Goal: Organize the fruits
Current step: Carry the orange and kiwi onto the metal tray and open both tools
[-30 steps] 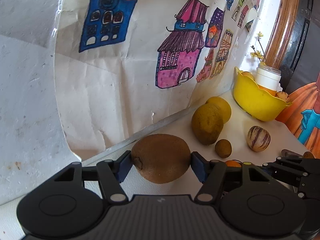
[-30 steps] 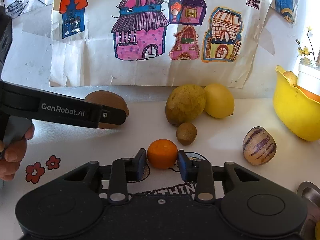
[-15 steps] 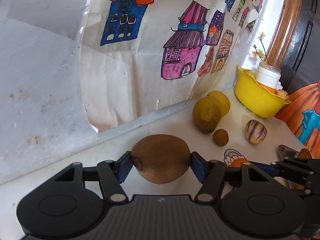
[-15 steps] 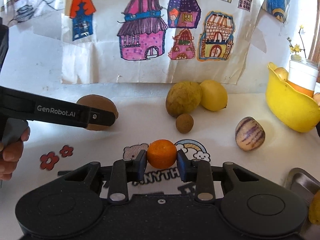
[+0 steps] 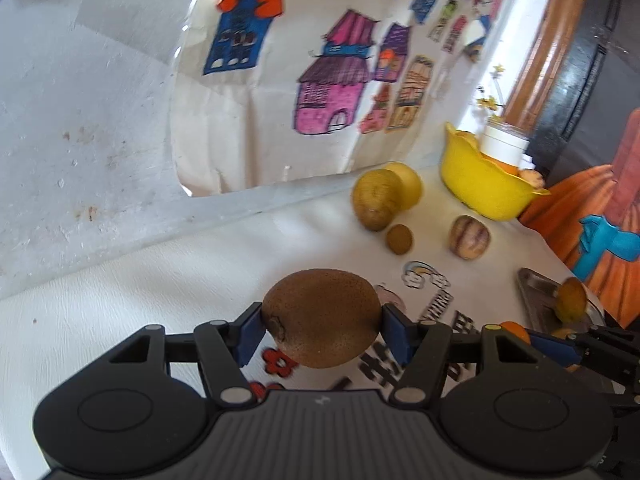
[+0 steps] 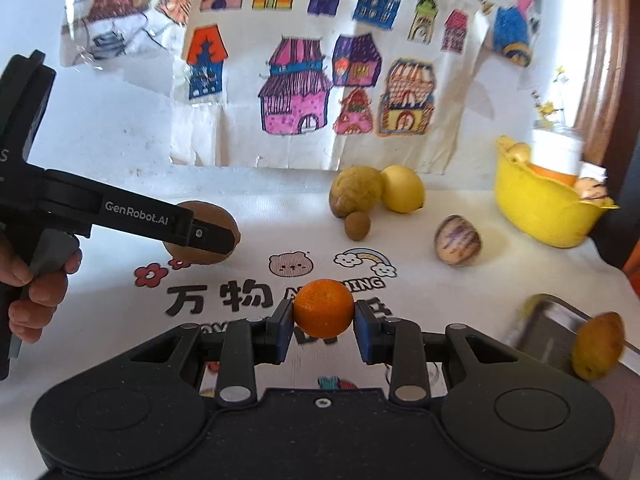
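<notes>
Our left gripper [image 5: 321, 330] pinches a kiwi [image 5: 320, 317], long axis crosswise from 9 to 3 o'clock, stem scar at 9. Our right gripper [image 6: 323, 325] pinches an orange [image 6: 323, 308] above the surface [image 6: 420, 292]. Farther, at 1 o'clock, sits a yellow bowl [image 6: 540, 208].

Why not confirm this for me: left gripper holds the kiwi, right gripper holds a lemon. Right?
Not quite. The right gripper holds a small orange, as the right wrist view shows; the lemon sits on the table by the wall. The left gripper does hold the kiwi.
</notes>
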The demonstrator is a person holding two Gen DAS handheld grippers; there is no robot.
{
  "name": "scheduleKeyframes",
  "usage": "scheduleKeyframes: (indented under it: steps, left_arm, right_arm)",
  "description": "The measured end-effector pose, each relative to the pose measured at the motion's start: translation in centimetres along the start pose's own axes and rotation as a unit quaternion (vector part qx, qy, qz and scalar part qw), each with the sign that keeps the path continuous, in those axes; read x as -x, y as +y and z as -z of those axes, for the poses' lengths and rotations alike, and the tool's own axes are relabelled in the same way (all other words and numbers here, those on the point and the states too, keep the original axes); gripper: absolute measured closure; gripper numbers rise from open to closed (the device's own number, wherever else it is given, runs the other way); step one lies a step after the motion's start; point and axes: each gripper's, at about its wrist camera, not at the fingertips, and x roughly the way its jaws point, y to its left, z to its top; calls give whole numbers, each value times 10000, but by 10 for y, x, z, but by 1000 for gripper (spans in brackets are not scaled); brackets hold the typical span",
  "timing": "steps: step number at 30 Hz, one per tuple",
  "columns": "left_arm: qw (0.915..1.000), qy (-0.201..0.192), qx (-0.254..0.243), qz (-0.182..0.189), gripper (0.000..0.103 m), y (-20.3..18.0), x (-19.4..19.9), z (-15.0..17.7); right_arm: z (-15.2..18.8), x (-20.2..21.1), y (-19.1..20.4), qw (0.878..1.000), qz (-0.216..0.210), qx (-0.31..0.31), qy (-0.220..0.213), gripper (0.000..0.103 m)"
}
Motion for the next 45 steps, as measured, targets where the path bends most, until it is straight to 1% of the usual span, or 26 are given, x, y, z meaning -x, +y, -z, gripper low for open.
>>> scheduleKeyframes:
  steps: [3, 7, 12, 16, 21, 25, 29, 33, 40, 45]
  left_arm:
    - [9999, -47, -78, 124, 36, -10, 10, 5]
    - [9994, 4, -137, 304, 36, -24, 20, 14]
    - [9982, 12, -166, 582, 36, -43, 33, 27]
    - [9968, 10, -149, 789, 36, -56, 41, 39]
    - [9950, 42, -297, 953, 36, -76, 47, 50]
    - [9929, 49, -467, 1093, 36, -96, 51, 58]
    - [9903, 113, -565, 1265, 36, -115, 52, 67]
    - [9869, 177, -766, 1409, 36, -133, 51, 75]
    - [9810, 250, -1033, 1622, 36, -159, 46, 87]
    - [9777, 378, -1262, 1633, 36, -176, 37, 97]
  right_arm:
    - [9, 23, 1, 9999, 15, -14, -141, 69]
    - [22, 50, -3, 9996, 80, -94, -237, 69]
    - [42, 80, -22, 9984, 190, -479, -247, 69]
    - [59, 100, -39, 9962, 409, -732, -241, 69]
    - [80, 122, -63, 9912, 725, -1086, -225, 69]
    - [96, 133, -75, 9875, 985, -1208, -220, 69]
    - [112, 141, -76, 9853, 1209, -1178, -246, 69]
    - [124, 148, -75, 9837, 1383, -1122, -260, 69]
    - [139, 151, -76, 9818, 1527, -1102, -226, 69]
    - [146, 152, -77, 9802, 1622, -1115, -198, 69]
